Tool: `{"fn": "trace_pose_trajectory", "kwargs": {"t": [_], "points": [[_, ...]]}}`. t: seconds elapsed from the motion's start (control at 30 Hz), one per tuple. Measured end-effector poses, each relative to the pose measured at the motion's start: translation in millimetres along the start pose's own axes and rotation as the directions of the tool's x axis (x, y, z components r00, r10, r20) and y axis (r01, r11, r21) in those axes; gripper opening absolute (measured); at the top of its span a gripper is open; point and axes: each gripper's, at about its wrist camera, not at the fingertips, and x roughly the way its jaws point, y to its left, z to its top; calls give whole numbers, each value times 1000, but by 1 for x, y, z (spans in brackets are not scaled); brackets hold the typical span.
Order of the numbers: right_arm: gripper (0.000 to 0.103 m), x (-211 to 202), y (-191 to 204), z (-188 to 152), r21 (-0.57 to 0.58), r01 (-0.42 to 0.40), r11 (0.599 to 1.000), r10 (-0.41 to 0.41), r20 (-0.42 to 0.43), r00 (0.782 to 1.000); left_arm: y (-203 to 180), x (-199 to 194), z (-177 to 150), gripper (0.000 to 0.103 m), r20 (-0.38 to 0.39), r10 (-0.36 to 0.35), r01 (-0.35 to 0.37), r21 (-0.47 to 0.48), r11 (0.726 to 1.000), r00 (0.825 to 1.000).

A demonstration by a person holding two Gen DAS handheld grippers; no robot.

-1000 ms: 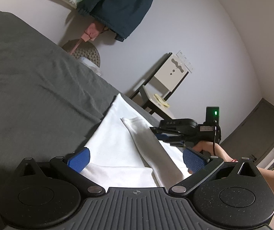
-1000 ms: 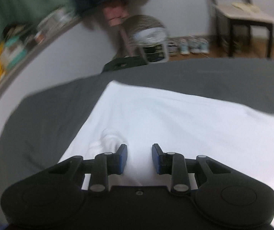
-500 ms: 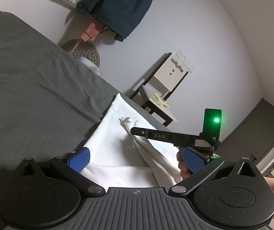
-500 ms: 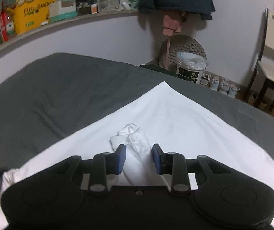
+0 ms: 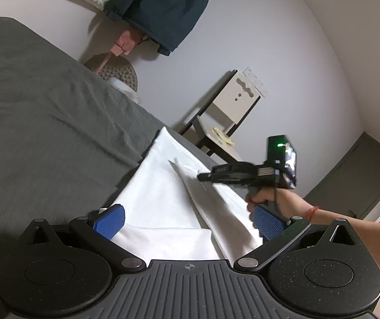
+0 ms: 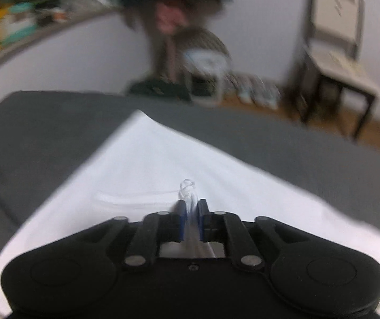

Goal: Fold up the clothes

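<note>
White cotton garment (image 5: pixel 160 207), a smooth pale piece of clothing, lies spread on the dark grey bed cover (image 5: pixel 43 122), with one corner pointing toward the far edge of the bed and a long strip of its cloth raised off the rest in a ridge. The right gripper (image 6: pixel 192 214), a black two-finger tool with blue pads, is clenched on that raised strip: in the right wrist view a bunched tuft of white cloth pokes out past the 2 pads, which press it from both sides with only a narrow gap between them. From the left wrist view the same tool appears side-on, held by a bare hand (image 5: pixel 272 199) with a red thread at the wrist (a green light glows on the small box at its rear), and the cloth rises to meet its tips. The left gripper (image 5: pixel 188 219) is released, its 2 blue pads standing wide apart low over the near part of the garment, with cloth between them but neither pad pressing on it. Beyond the bed stand a black-framed chair with a white seat and back (image 5: pixel 232 111), a dark blue jacket (image 5: pixel 163 8) hanging on the pale wall, and a cluttered shelf (image 6: pixel 17 32), which is blurred.
</note>
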Motion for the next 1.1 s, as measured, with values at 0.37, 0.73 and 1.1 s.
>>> {"fn": "trace_pose_trajectory", "kwargs": {"t": [0.37, 0.73, 1.1], "points": [[48, -148, -82, -37, 213, -298, 930, 272, 144, 951, 8, 6, 3, 103, -18, -84, 81, -130, 988, 996], [58, -339, -130, -252, 437, -23, 899, -1, 55, 998, -74, 23, -42, 103, -368, -297, 304, -41, 952, 881], [69, -305, -217, -300, 658, -355, 664, 249, 252, 935, -202, -39, -175, 103, -581, -241, 384, 134, 914, 777]]}}
